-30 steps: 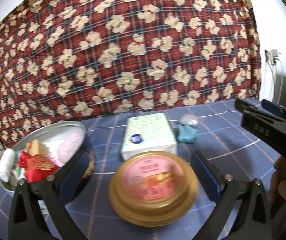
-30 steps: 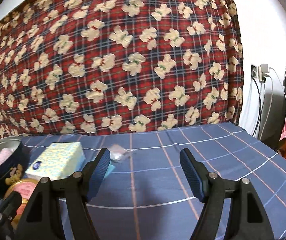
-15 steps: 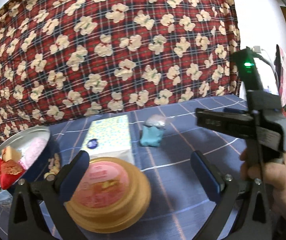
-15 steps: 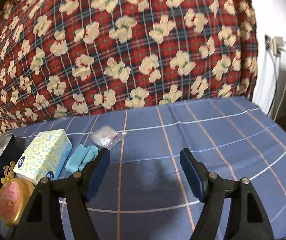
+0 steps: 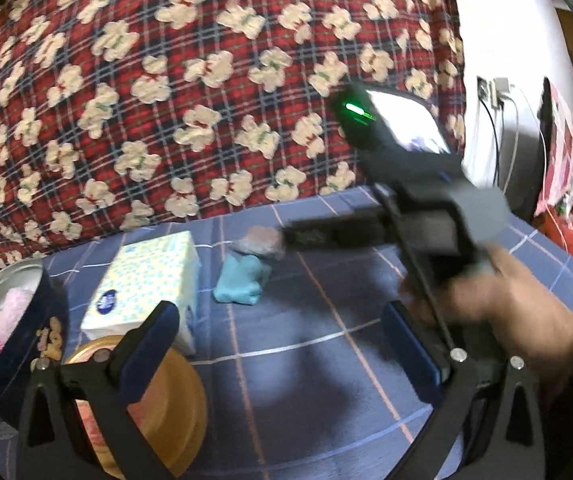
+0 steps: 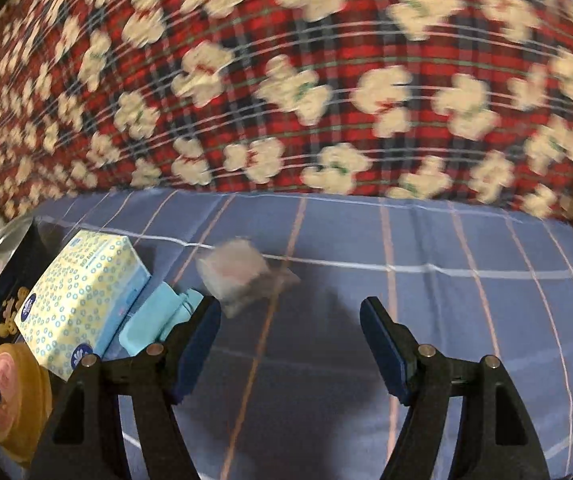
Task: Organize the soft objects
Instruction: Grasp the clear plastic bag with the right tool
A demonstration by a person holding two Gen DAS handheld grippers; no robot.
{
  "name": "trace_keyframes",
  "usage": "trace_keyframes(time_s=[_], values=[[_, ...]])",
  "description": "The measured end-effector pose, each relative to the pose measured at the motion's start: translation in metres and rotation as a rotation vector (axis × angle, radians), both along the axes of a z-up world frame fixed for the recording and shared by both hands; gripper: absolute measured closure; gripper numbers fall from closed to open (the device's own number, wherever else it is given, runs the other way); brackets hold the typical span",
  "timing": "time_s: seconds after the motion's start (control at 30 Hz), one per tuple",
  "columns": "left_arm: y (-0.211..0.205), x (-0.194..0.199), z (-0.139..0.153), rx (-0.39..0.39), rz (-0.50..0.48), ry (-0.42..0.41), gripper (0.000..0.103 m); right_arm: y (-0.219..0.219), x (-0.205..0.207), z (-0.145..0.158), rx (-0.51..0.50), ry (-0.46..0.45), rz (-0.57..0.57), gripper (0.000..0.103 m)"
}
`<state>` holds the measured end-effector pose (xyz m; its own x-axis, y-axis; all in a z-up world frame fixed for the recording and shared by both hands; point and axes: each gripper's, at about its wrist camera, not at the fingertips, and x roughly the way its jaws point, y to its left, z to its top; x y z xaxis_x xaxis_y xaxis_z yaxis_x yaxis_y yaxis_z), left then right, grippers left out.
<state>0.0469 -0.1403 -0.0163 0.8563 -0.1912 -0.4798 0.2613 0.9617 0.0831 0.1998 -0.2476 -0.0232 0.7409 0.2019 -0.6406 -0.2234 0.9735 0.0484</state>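
Note:
A teal soft cloth lies on the blue checked cover beside a tissue box. Just behind the cloth sits a small clear bag with something pink inside. My right gripper is open and empty, its left finger close to the bag and the cloth. In the left wrist view the right gripper reaches in from the right, held by a hand, its tip next to the bag. My left gripper is open and empty above the bare cover.
A dark round tin with pink and red soft items stands at the left. A gold round lid lies in front of the tissue box. A red teddy-print blanket rises behind. Cables hang on the right wall.
Both grippers have swung toward the bag and the teal cloth. The right gripper has come in from the right to the bag. The tin and the gold lid have slid to the left of both views.

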Motion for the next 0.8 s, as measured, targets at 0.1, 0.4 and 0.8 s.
trace_keyframes(time_s=[0.1, 0.4, 0.8], values=[[0.0, 0.004, 0.0, -0.006, -0.004, 0.008, 0.001, 0.016, 0.022, -0.003, -0.044, 0.034, 0.081, 0.029], [0.005, 0.013, -0.002, 0.0, 0.002, 0.047, 0.001, 0.044, 0.071, -0.019, -0.047, 0.13, 0.198, 0.029], [0.0, 0.013, -0.001, 0.018, -0.033, 0.05, 0.001, 0.015, 0.061, -0.027, -0.06, 0.209, 0.109, 0.056]])
